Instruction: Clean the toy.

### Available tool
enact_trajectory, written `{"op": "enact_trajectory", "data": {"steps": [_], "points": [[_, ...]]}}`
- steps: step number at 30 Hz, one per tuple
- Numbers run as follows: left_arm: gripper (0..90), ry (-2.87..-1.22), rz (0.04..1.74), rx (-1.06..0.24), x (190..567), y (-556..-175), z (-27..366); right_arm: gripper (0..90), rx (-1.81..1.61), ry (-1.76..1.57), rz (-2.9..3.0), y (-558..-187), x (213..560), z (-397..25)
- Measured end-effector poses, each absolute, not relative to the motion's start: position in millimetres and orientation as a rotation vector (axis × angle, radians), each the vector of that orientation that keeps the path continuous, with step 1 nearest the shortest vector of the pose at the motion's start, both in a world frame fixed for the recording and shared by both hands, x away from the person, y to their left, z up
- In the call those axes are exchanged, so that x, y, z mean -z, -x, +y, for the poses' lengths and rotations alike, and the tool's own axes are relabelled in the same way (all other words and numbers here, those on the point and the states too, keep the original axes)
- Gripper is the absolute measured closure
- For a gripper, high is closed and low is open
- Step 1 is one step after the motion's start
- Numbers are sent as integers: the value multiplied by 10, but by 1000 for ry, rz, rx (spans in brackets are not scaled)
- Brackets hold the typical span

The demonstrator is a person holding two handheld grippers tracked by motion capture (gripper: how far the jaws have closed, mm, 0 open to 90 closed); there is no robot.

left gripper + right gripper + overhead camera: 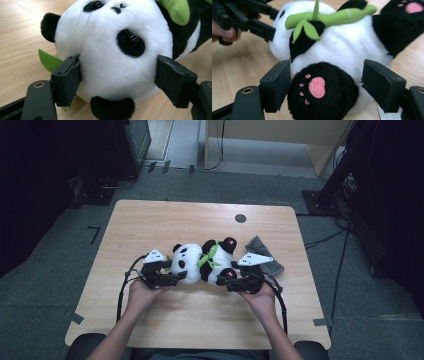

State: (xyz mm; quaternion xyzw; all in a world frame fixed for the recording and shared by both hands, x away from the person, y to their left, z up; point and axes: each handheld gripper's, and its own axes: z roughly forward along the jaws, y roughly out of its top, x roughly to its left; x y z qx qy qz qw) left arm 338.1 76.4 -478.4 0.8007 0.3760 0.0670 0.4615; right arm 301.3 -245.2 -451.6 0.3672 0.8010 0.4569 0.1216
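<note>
A black-and-white panda plush (202, 262) with a green bamboo sprig lies on its back across the middle of the wooden table (150, 220). My left gripper (180, 276) stands open at its head (112, 50), one jaw on each side of the white face and both touching the fur (117, 75). My right gripper (225, 280) is open around a black foot with a pink paw pad (318, 87); its left jaw touches the foot, and a small gap shows at its right jaw (325, 77). The left gripper (249, 17) also shows beyond the plush.
A grey folded cloth (265, 257) lies just right of the panda, behind my right gripper. A small black round disc (240, 218) sits near the table's far edge. Both grippers' cables trail toward the near edge. Dark equipment stands around the table.
</note>
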Motion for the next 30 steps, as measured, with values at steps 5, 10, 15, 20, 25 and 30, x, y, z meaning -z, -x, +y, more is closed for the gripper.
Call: {"op": "enact_trajectory", "data": {"steps": [5, 10, 15, 20, 25, 30], "points": [[238, -1966, 926, -154, 4782, -3400, 768, 174, -1275, -1031, 2374, -3072, 4611, -2407], [232, -1966, 927, -143, 4782, -3421, 758, 132, -1247, -964, 2383, -3088, 4661, -2357], [232, -1951, 943, -101, 4779, -3450, 757, 244, -1171, -948, 2358, -3096, 4685, -2316], [231, -1944, 946, -98, 4769, -3470, 749, 416, -1144, -942, 2339, -3121, 4674, -2334], [212, -1948, 905, -149, 4710, -3471, 760, 557, -1180, -1009, 2333, -3148, 4561, -2360], [182, -1926, 835, -157, 4617, -3422, 810, 582, -1228, -1079, 2339, -3175, 4385, -2409]]}}
